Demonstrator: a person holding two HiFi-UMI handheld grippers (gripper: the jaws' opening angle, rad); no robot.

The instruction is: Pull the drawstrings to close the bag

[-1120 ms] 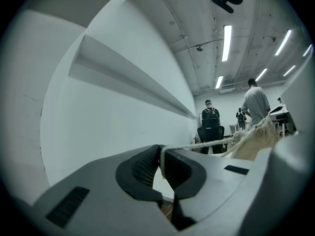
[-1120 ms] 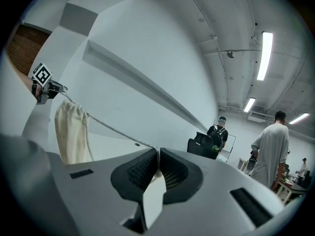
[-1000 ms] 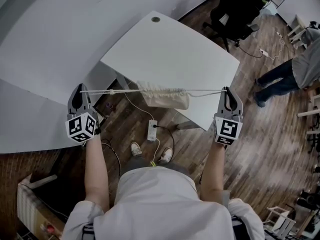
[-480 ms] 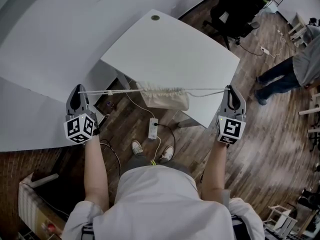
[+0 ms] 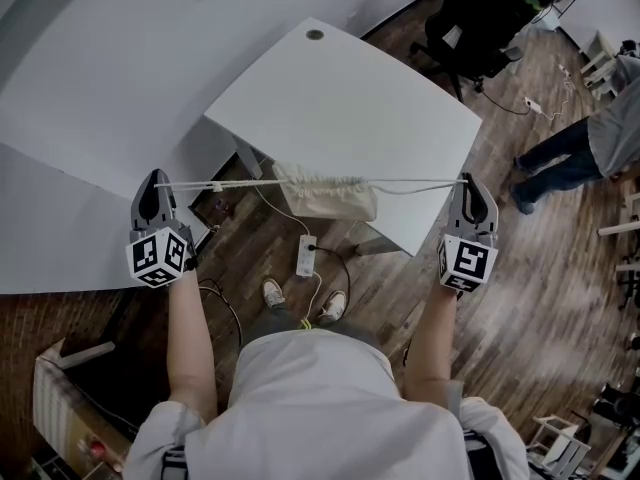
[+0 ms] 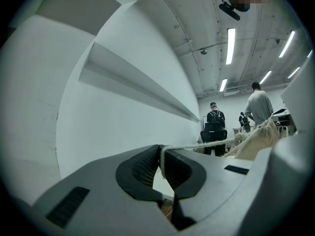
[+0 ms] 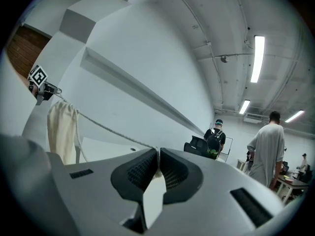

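Observation:
A cream cloth drawstring bag [image 5: 326, 196] hangs in the air at the white table's near edge, its mouth gathered into pleats. A taut white drawstring [image 5: 250, 182] runs left from it to my left gripper [image 5: 157, 186], which is shut on the cord. Another drawstring [image 5: 415, 182] runs right to my right gripper [image 5: 473, 185], also shut on its cord. In the left gripper view the cord [image 6: 197, 144] leaves the closed pads toward the bag [image 6: 253, 139]. The right gripper view shows the cord [image 7: 103, 127] stretching from the pads to the bag [image 7: 61, 132].
The white table [image 5: 340, 118] lies beyond the bag. A power strip [image 5: 303, 259] and cables lie on the wooden floor by my feet. A black office chair [image 5: 480, 23] stands at the far right, and a person [image 5: 580, 143] stands beyond it.
My right gripper has moved further right, stretching the cord; the left one shifted slightly left. The bag's mouth has drawn a little tighter.

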